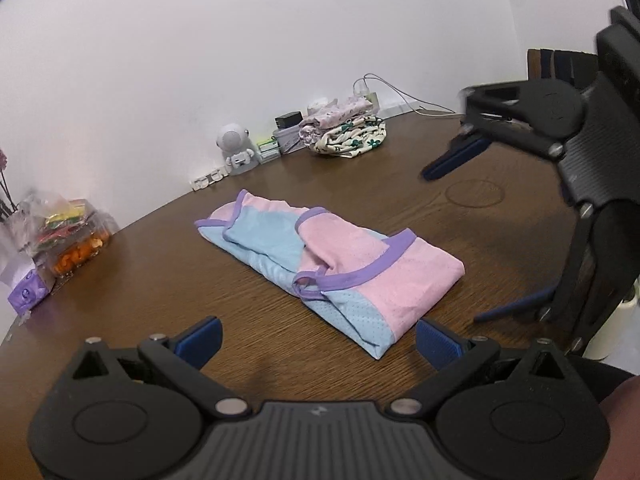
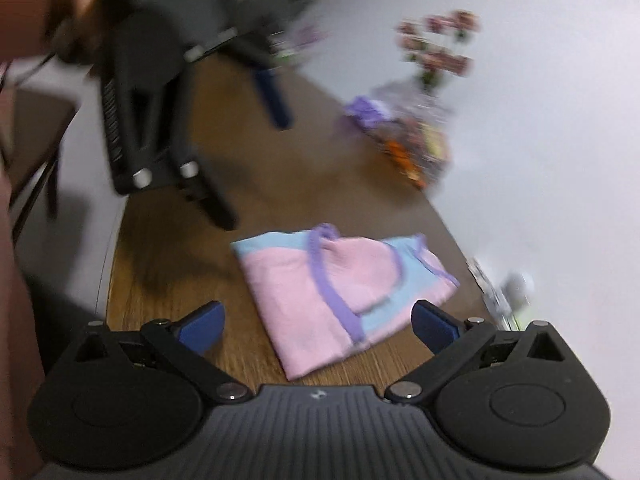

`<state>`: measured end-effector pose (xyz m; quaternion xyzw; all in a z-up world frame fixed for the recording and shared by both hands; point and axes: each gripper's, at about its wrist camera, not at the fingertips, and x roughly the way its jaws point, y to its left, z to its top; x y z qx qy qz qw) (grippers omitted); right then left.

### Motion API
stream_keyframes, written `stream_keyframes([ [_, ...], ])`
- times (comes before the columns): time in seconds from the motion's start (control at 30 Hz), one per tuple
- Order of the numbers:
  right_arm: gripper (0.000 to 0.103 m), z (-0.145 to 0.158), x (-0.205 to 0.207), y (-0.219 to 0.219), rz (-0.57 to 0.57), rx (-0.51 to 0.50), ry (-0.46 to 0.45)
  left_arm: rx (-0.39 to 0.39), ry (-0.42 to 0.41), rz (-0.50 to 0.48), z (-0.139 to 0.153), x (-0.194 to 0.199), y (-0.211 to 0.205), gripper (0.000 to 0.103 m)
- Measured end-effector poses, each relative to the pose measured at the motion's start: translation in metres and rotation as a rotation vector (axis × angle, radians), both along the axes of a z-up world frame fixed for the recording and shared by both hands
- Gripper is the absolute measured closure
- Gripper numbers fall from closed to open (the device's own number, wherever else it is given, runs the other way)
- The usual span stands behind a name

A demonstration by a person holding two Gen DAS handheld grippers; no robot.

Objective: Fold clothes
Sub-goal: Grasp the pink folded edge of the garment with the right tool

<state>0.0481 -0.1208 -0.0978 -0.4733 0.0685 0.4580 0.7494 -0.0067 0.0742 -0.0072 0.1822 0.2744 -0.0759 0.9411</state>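
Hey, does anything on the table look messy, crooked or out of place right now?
Mostly no. The pink and blue top lies folded on the brown table, though its purple-edged straps bunch up unevenly in the middle. Both tongs, left and right, are open and off it.

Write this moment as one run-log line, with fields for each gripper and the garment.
left gripper: open, empty | right gripper: open, empty | pink and blue garment: folded, flat on table, not gripped

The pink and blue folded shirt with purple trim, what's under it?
The pink and blue folded shirt with purple trim lies flat on the brown wooden table. Only wood shows around it; anything beneath the cloth is covered, so I cannot tell.
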Motion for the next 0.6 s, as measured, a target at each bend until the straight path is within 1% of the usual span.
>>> stream_keyframes([
  [0.07,0.014,-0.006,0.002,0.011,0.023,-0.05,-0.025,-0.008,0.004,-0.001,-0.002,0.0,0.001,0.0],
  [0.13,0.034,-0.009,0.004,0.017,0.037,-0.069,-0.046,-0.007,0.008,-0.007,-0.003,-0.001,0.003,0.0],
  [0.27,0.041,-0.016,0.006,0.023,0.077,-0.101,-0.091,0.004,0.01,-0.025,-0.003,-0.002,0.008,0.0],
  [0.33,0.054,-0.019,0.005,0.024,0.102,-0.115,-0.094,0.006,0.009,-0.032,-0.003,-0.001,0.01,0.0],
  [0.37,0.067,-0.021,0.004,0.025,0.113,-0.124,-0.09,0.008,0.008,-0.038,-0.003,-0.001,0.01,0.0],
  [0.4,0.074,-0.022,0.003,0.026,0.124,-0.134,-0.086,0.013,0.004,-0.048,-0.004,0.0,0.01,0.0],
  [0.47,0.078,-0.027,0.0,0.027,0.135,-0.15,-0.116,0.032,-0.002,-0.071,-0.008,0.001,0.008,0.0],
  [0.5,0.082,-0.028,-0.001,0.027,0.136,-0.156,-0.116,0.045,-0.005,-0.088,-0.01,0.001,0.006,0.0],
  [0.53,0.084,-0.028,0.0,0.028,0.134,-0.161,-0.108,0.065,-0.005,-0.114,-0.013,0.001,0.003,0.0],
  [0.6,0.091,-0.024,0.004,0.03,0.121,-0.163,-0.057,0.114,-0.004,-0.169,-0.017,0.001,-0.003,0.001],
])
